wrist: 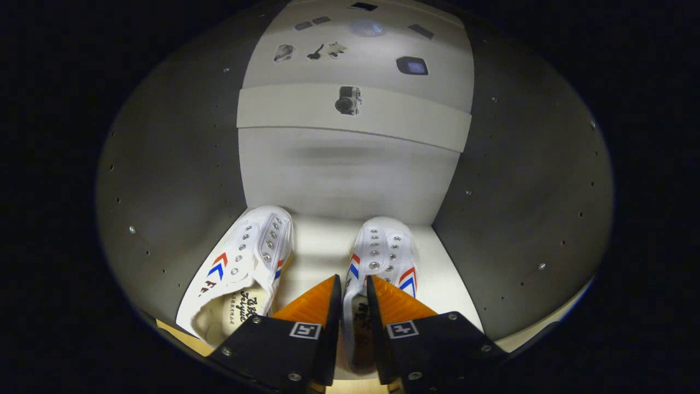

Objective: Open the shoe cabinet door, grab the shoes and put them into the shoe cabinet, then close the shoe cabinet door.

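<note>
The gripper (354, 282) has its two fingers drawn close, a narrow gap between them, and in that gap runs the inner side wall of the right shoe (383, 254). One finger sits outside the collar, the other inside the opening; they look pinched on that wall, though I cannot tell for certain that both press on it.

There are two shoes, both white canvas, laceless, with metal eyelets and red and blue chevrons on the sides. The right shoe stands on the shelf (320, 251) with its toe toward the back edge. The left shoe (246, 262) lies apart from it, beside the shelf's left edge, toe angled toward the back left corner, printing showing on its insole.

The shelf is pale and lit from the front. Two dark side panels (175, 180) of the cabinet rise on either side, dotted with small peg holes. The back is pale, crossed higher up by a pale board (284, 109), and on it sits one small dark fitting (348, 100). Further up are several small dark shapes, too blurred to name.
</note>
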`<control>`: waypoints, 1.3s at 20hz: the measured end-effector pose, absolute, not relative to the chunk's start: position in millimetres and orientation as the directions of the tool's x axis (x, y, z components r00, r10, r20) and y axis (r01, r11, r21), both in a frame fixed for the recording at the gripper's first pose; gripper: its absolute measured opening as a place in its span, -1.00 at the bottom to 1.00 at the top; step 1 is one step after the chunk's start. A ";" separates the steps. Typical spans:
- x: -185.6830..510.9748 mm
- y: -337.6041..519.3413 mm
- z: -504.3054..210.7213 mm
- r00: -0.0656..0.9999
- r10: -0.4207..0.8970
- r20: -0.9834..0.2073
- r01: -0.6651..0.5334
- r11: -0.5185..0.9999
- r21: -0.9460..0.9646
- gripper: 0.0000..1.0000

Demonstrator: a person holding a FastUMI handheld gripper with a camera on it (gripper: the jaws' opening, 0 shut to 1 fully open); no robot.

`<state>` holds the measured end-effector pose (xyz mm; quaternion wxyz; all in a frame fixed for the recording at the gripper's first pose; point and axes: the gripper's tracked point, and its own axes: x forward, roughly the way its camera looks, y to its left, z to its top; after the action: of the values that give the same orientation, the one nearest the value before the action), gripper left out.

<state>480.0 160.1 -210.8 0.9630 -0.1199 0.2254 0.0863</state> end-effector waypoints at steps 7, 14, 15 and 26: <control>403.5 156.2 -128.6 0.914 0.221 -0.341 -0.263 0.962 -0.080 0.89; 290.7 108.4 -61.3 0.950 0.201 -0.238 -0.228 0.969 -0.092 0.89; 275.2 99.7 -56.9 0.954 0.192 -0.230 -0.217 0.972 -0.090 0.89; 97.3 -1.7 -33.9 0.979 0.103 -0.178 -0.116 0.991 -0.066 0.89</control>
<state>97.3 -1.7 -33.9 0.9939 -0.0380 0.0875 0.0551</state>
